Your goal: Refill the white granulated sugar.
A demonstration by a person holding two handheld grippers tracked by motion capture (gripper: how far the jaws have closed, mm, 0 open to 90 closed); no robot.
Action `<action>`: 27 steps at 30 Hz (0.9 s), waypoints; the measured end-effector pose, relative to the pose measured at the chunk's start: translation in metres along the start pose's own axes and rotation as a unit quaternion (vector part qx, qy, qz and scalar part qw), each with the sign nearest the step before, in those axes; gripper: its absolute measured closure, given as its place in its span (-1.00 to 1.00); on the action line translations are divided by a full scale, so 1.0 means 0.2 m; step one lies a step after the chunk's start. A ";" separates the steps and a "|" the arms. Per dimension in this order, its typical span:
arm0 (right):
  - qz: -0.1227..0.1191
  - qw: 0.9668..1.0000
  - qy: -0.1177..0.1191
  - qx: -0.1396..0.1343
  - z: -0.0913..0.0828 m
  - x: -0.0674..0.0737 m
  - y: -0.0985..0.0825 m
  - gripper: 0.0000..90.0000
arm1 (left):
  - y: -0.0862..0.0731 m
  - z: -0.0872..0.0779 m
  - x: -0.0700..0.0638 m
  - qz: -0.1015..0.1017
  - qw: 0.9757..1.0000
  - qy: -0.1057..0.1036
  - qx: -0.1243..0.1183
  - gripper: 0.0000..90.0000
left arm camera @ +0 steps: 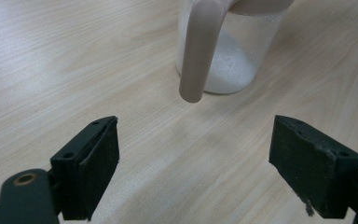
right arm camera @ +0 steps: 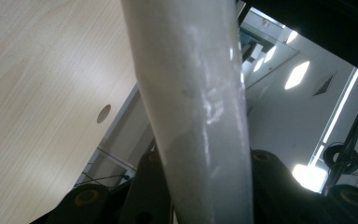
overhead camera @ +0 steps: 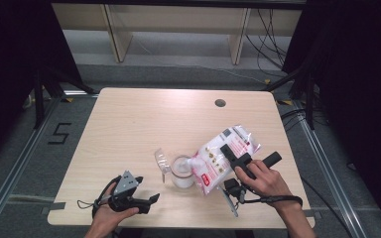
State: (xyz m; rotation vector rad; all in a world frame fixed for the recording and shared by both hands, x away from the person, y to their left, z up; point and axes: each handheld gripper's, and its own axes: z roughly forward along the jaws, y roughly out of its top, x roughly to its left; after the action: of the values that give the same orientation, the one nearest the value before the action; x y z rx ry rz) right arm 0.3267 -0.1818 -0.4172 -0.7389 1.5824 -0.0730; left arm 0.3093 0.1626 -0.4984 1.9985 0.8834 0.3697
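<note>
so on my left side the left gripper is just parked low near the front edge of the worktop, lying on its side in my hand, jaws spread wide with nothing between them. Its own camera looks straight at the clear measuring cup, handle facing me, some white powder sitting in the bottom. From the high view the cup is roughly mid-worktop toward the front, with a small clear plastic scrap just beside it on its left. Right next to that, my right gripper has its jaws clamped on the white bag with red print, tipped so its lower end hangs over the cup's rim
</note>
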 end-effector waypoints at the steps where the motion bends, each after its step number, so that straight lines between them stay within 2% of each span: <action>1: 0.000 1.000 0.000 0.000 0.00 0.00 0.00 0.75 | 0.00 0.00 0.00 -0.002 1.000 0.000 -0.001 -0.65; 8: 0.000 1.000 -0.006 0.001 0.00 0.00 0.00 0.75 | 0.00 0.00 0.00 -0.001 1.000 0.000 -0.001 -0.65; 9: 0.011 1.000 -0.003 0.006 -0.01 0.00 0.00 0.76 | 0.00 0.00 0.00 -0.002 1.000 0.000 -0.001 -0.65; 11: 0.008 1.000 -0.004 0.006 -0.01 0.00 -0.01 0.76 | 0.00 0.01 -0.01 -0.009 1.000 0.001 -0.008 -0.65; 24: 0.009 1.000 0.000 0.004 0.00 0.00 -0.01 0.76 | 0.00 0.00 -0.01 -0.010 1.000 0.005 -0.004 -0.65; 27: 0.009 1.000 -0.001 0.003 0.00 0.00 -0.01 0.76 | 0.00 0.00 0.00 -0.006 1.000 0.000 -0.004 -0.65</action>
State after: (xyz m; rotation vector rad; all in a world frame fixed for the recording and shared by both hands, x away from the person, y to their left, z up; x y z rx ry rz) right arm 0.3266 -0.1836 -0.4170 -0.7205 1.5865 -0.0644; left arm 0.3091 0.1615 -0.4990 1.9842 0.8931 0.3669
